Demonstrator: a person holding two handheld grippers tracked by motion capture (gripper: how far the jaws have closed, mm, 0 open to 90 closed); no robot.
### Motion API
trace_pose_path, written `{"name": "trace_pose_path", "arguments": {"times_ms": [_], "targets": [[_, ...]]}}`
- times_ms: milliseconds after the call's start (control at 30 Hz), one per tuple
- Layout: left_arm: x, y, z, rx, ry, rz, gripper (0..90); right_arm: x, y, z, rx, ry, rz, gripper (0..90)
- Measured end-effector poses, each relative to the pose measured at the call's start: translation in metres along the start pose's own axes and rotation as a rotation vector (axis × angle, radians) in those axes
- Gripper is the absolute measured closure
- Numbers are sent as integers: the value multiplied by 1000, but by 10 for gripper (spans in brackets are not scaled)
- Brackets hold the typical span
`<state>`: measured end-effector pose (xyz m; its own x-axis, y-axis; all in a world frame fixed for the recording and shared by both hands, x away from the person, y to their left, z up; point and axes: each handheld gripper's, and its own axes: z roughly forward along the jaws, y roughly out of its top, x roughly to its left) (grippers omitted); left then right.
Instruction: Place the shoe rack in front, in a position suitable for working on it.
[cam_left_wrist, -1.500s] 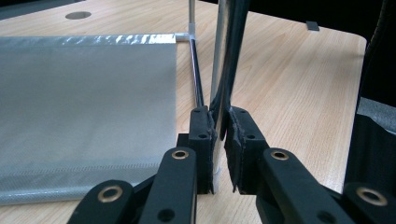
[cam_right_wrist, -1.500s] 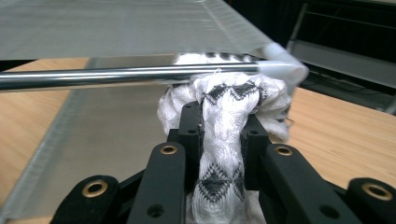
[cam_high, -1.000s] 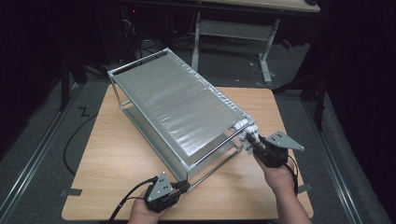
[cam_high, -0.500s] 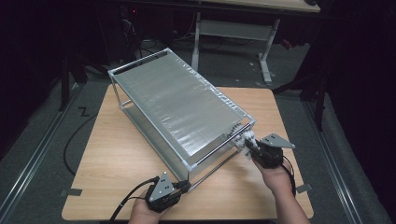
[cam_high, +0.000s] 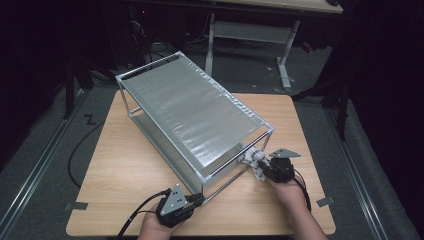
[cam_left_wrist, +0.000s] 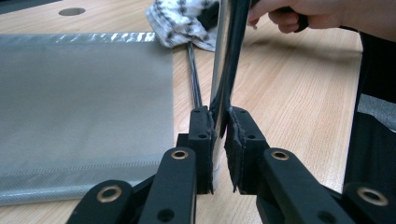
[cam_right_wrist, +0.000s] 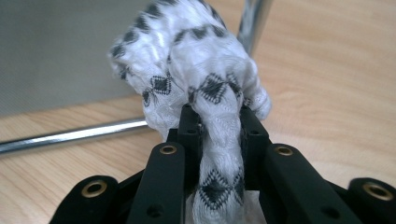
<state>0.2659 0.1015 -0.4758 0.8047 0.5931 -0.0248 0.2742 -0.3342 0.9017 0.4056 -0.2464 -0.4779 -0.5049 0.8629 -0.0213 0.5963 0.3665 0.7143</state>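
**Cloth at the far corner post, frame pinned at the near corner**

My right hand-held gripper (cam_high: 259, 167) is clamped on a bunched white cloth with a black diamond pattern (cam_high: 252, 161), and in the right gripper view that wad (cam_right_wrist: 196, 88) bulges out past the black jaws, which pinch a twisted neck of the fabric. My left hand-held gripper (cam_left_wrist: 220, 140) is closed on the near corner post (cam_left_wrist: 229, 65) of the chrome wire rack frame with its two grey fabric shelves (cam_high: 192, 115), which stands on the light wooden desk (cam_high: 125, 170).

What my next move turns on is where the cloth sits against the tubing. In the high view the wad is low down, at the foot of the frame's right front corner, by the lower rail (cam_high: 227, 185) that joins the two front corners. In the right gripper view a chrome rail (cam_right_wrist: 70, 135) runs off level to the left beside the cloth and a second tube (cam_right_wrist: 252, 21) rises behind it; I cannot tell from these views whether the fabric actually touches either.

That lower rail's long axis runs from the cloth straight toward my left hand-held gripper, slanting across the desk's front right part. So my right hand is the one at the work, and the left, well apart at the other end of the rail, only steadies. I judge the step in hand to be wiping the frame's tubing, and a stroke along the rail would carry the cloth toward my left side.
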Motion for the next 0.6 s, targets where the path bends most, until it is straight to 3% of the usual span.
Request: {"name": "trace_pose_path", "arguments": {"times_ms": [100, 333, 467, 600], "targets": [[1, 0, 0, 1, -4, 0, 808, -2, -3, 4, 15, 11, 22, 760], [1, 0, 1, 1, -11, 2, 809, -1, -3, 4, 16, 4, 17, 761], [1, 1, 1, 3, -12, 2, 809, 0, 1, -5, -20, -7, 14, 761], [1, 0, 1, 3, -12, 2, 809, -2, 10, -24, -96, -24, 10, 760]]}}
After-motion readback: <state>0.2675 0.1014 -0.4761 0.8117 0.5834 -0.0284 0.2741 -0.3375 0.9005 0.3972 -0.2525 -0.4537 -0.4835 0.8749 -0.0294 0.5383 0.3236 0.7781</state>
